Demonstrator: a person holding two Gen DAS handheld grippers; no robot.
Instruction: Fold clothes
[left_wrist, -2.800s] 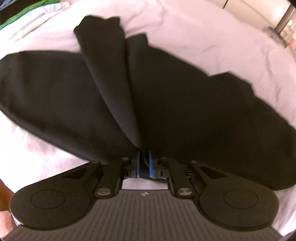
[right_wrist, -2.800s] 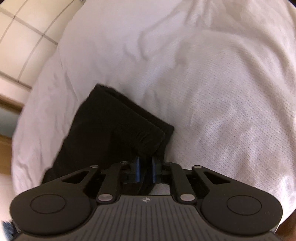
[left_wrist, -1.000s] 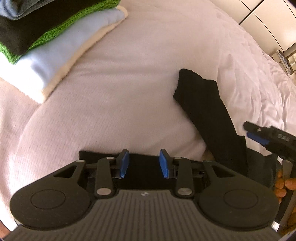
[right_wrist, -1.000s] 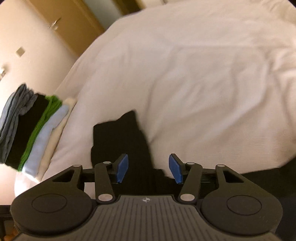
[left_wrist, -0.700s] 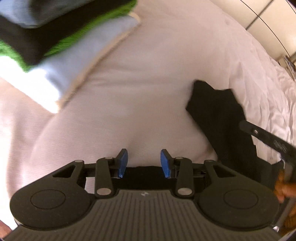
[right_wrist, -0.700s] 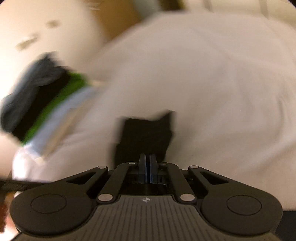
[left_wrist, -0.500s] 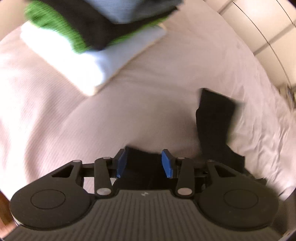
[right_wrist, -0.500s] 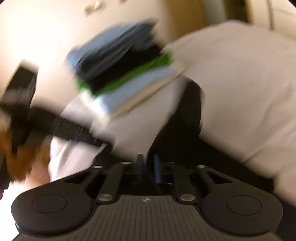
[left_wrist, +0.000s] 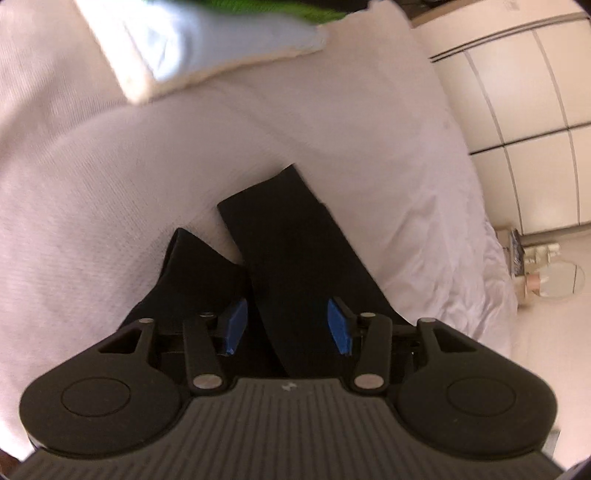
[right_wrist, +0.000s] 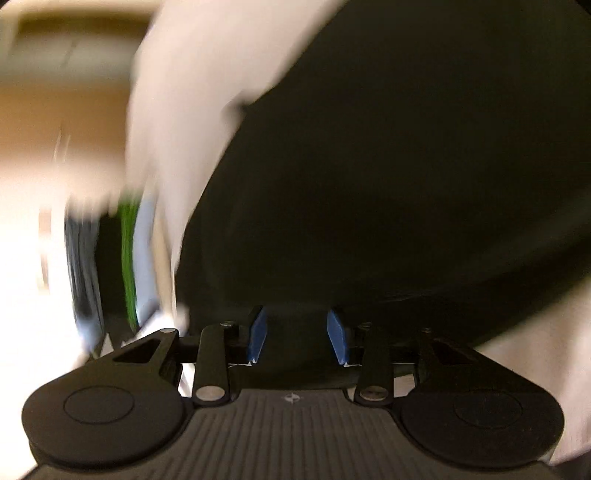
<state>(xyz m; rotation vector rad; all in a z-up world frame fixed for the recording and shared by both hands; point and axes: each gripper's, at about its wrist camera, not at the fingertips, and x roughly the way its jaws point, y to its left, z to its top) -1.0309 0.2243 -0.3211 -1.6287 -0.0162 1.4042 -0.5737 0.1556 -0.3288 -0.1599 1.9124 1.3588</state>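
Since a moment ago my right tool (right_wrist: 297, 339) has reopened; left tool (left_wrist: 284, 326) gapes too. Black garment (left_wrist: 295, 258) lies creased on bed (left_wrist: 92, 221). Blind regrasp risks bunching layers.

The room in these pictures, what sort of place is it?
Most likely a bedroom. The work surface is a bed with a white quilted cover, cream sliding wardrobe doors line the far wall, and a stack of folded clothes sits beside the black garment being folded.
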